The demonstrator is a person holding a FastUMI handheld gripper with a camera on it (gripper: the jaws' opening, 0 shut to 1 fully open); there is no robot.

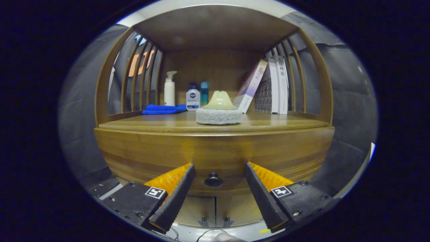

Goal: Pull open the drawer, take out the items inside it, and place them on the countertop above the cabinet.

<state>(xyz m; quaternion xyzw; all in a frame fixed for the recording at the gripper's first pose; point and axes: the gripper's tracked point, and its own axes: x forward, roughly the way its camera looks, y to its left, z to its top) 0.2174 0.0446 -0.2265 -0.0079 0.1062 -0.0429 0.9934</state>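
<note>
Wooden countertop [161, 125], tool [218, 166] spread, knob [213, 180] between

Ribbed jaws, square-marker mounts, screws

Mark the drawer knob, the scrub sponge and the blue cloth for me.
drawer knob [213, 180], gripper view, centre of the knob, between the open fingers.
scrub sponge [219, 116], gripper view, its grey pad.
blue cloth [163, 109], gripper view, middle of the folded cloth.
</note>
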